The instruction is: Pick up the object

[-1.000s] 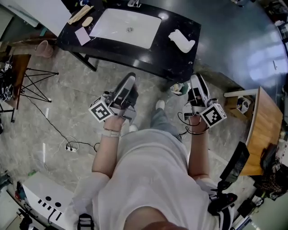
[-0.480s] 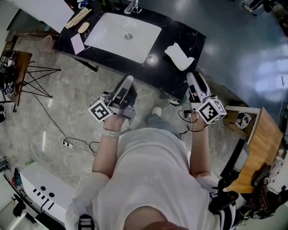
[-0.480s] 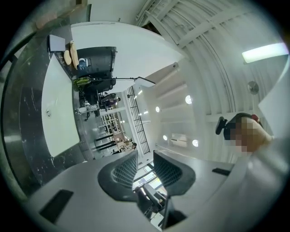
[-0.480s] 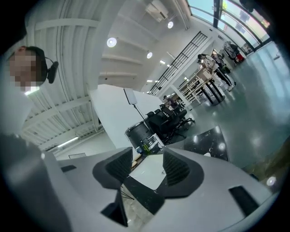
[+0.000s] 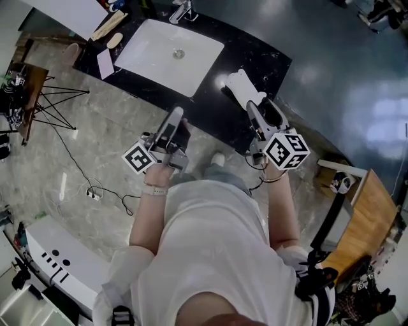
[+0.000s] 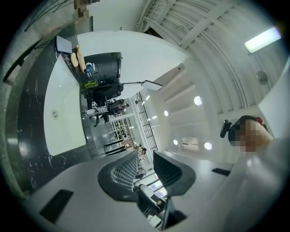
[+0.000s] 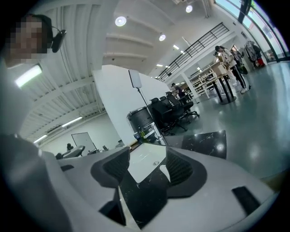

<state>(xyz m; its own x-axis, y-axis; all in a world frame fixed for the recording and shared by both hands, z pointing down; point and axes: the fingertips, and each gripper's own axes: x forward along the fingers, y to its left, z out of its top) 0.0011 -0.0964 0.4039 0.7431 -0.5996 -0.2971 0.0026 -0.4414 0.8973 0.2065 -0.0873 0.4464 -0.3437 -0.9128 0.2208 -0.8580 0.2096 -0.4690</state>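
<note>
A white, lumpy object (image 5: 244,88) lies on the black counter (image 5: 210,108), to the right of the white sink (image 5: 169,57). My right gripper (image 5: 253,109) hovers just short of it at the counter's near edge. In the right gripper view its jaws (image 7: 148,152) are opening with nothing between them, and a sliver of the white object (image 7: 163,172) shows beside the right pad. My left gripper (image 5: 176,114) is held over the floor at the counter's front edge. Its pads (image 6: 122,174) stand a narrow gap apart, empty.
A faucet (image 5: 182,9), a pale card (image 5: 105,62) and wooden items (image 5: 111,22) sit around the sink. On the floor are a black wire stand (image 5: 54,105) and a power strip (image 5: 92,193). A wooden desk (image 5: 366,223) is at the right.
The person has stepped closer to the counter. My right gripper moved forward and left toward the white object, and its jaws parted. The left gripper has barely shifted.
</note>
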